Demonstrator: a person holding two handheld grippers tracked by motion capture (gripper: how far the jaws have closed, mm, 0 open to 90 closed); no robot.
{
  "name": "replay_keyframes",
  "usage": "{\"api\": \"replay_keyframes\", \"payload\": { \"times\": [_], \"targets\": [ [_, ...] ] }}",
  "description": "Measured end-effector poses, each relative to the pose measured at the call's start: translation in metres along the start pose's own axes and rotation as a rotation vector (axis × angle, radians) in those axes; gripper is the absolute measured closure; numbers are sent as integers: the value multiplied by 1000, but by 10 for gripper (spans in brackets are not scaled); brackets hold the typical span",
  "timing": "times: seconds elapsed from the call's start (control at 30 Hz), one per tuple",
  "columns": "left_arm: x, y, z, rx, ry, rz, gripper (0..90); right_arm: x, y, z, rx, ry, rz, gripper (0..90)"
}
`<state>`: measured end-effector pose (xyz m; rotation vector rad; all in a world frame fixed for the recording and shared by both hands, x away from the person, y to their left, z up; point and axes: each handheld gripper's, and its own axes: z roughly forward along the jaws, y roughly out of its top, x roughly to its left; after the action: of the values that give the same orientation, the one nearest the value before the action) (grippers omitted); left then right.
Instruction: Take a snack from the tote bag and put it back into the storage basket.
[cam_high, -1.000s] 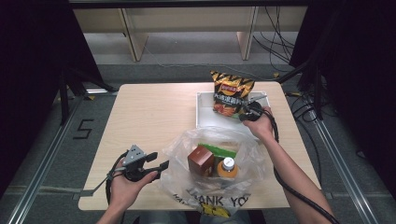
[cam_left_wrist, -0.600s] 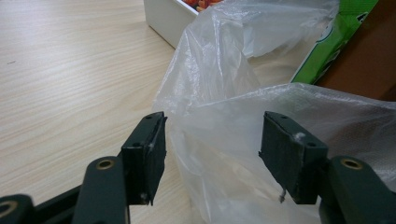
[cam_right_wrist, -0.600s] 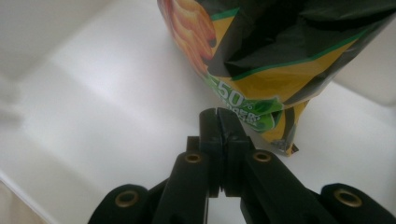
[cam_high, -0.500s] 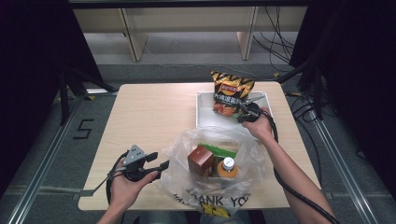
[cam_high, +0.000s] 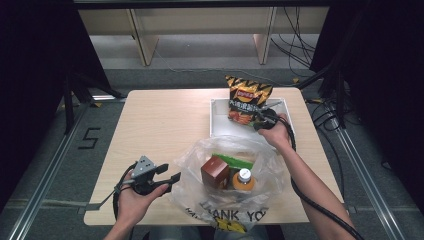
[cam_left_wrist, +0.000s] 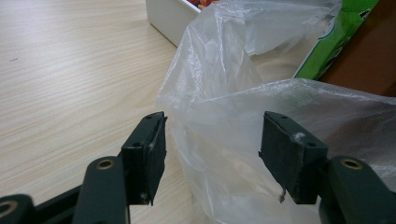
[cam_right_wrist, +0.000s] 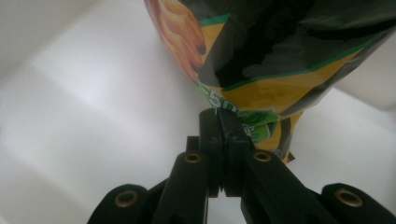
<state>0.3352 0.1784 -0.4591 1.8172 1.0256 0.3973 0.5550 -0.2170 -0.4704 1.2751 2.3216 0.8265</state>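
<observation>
Right now the right gripper (cam_high: 261, 120) has its fingers pinched tight on the bottom corner of the chip bag (cam_high: 246, 100), which stands up tall in the white tray (cam_high: 216, 120) on the table (cam_high: 160, 125), top end pointing up and away. It looks light, puffy and crinkly, so I think a flat sealed edge is the best spot to hold. Nearby, the left gripper (cam_left_wrist: 212, 154) has its fingers wide open around the plastic bag (cam_high: 225, 172), not squeezing.
</observation>
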Motion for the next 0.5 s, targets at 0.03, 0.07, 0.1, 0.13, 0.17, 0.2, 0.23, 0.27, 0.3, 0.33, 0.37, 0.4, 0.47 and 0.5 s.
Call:
{"api": "replay_keyframes", "payload": {
  "times": [0.03,0.07,0.1,0.13,0.17,0.2,0.23,0.27,0.3,0.33,0.37,0.4,0.47,0.5],
  "targets": [
    [0,0,0,-1,0,-1,401,-1,0,1,-9,-3,-13,897],
    [0,0,0,-3,-4,-1,401,-3,1,-1,8,-2,-27,897],
    [0,0,0,-3,-3,-1,401,-3,1,0,11,-7,-30,897],
    [0,0,0,-1,-2,-1,401,-4,1,-1,14,-9,-35,897],
    [0,0,0,0,-1,0,401,-3,1,-1,22,-15,-20,895],
    [0,0,0,0,-1,0,401,-2,0,0,15,-20,-10,894],
    [0,0,0,0,0,0,401,-5,1,0,15,-15,-28,894],
    [0,-1,0,0,-3,-1,401,-5,1,0,12,-19,-21,894],
    [0,-1,1,0,-6,2,401,-4,1,-1,24,-19,4,893],
    [0,-1,1,1,-4,4,401,-6,1,0,15,-28,-9,892],
    [-1,-1,1,4,1,-8,401,-7,2,0,11,-25,-3,890],
    [-1,-1,1,4,1,-7,401,-6,2,-1,24,-25,12,889],
    [-1,-1,1,2,-1,-5,401,-8,2,0,1,-33,11,888],
    [-1,-1,1,2,-1,-5,402,-6,2,-1,17,-35,40,887]
  ]
}}
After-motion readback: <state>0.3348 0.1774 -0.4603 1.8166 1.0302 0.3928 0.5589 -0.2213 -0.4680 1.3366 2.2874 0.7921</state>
